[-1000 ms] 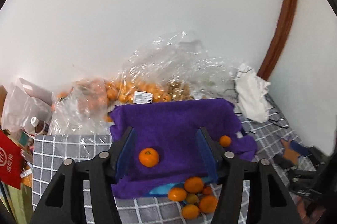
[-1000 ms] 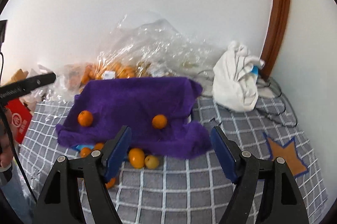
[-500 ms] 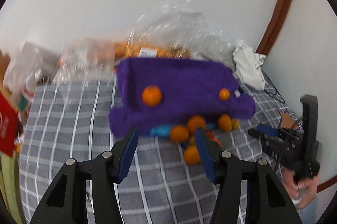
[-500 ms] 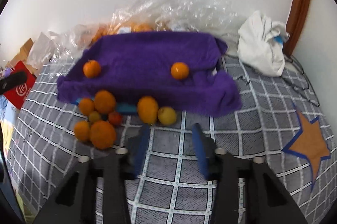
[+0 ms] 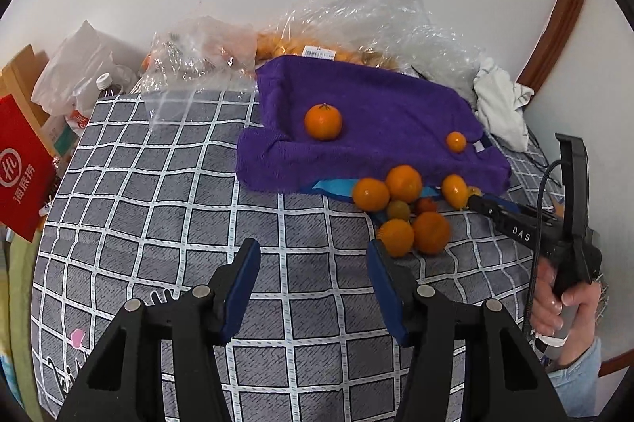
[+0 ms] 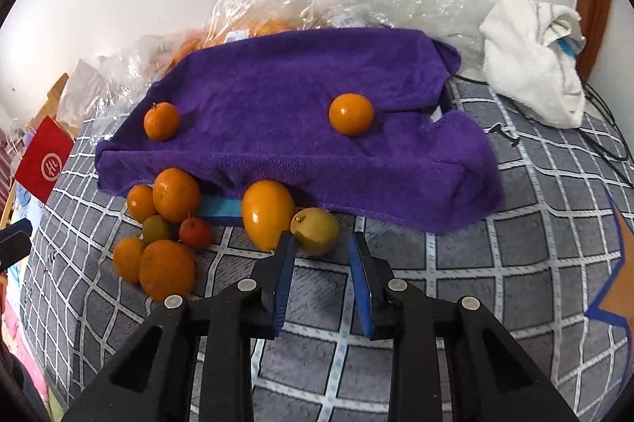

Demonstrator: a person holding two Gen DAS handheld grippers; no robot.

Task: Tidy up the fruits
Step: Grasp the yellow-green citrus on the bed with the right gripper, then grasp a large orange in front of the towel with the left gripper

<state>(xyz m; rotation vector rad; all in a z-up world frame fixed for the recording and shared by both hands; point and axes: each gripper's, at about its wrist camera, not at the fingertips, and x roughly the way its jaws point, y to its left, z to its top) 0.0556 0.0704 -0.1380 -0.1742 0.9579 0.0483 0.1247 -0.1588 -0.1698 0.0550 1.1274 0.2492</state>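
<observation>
A purple towel lies on the grey checked cover, with one orange at its left and another orange near its middle. Below its front edge sits a cluster of several oranges and small fruits, then a large oval orange and a small yellow-green fruit. My right gripper is closing; the yellow-green fruit sits between its fingertips, and the pads do not press it. My left gripper stands open over bare cover, left of the cluster, with nothing between its fingers.
Clear plastic bags of oranges pile up against the wall behind the towel. A crumpled white cloth and a black cable lie at the right. A red bag and a bottle stand at the left edge.
Both grippers have dropped toward the cover. The right jaws have narrowed from wide to a small gap at the yellow-green fruit. The left gripper's jaws look the same.
</observation>
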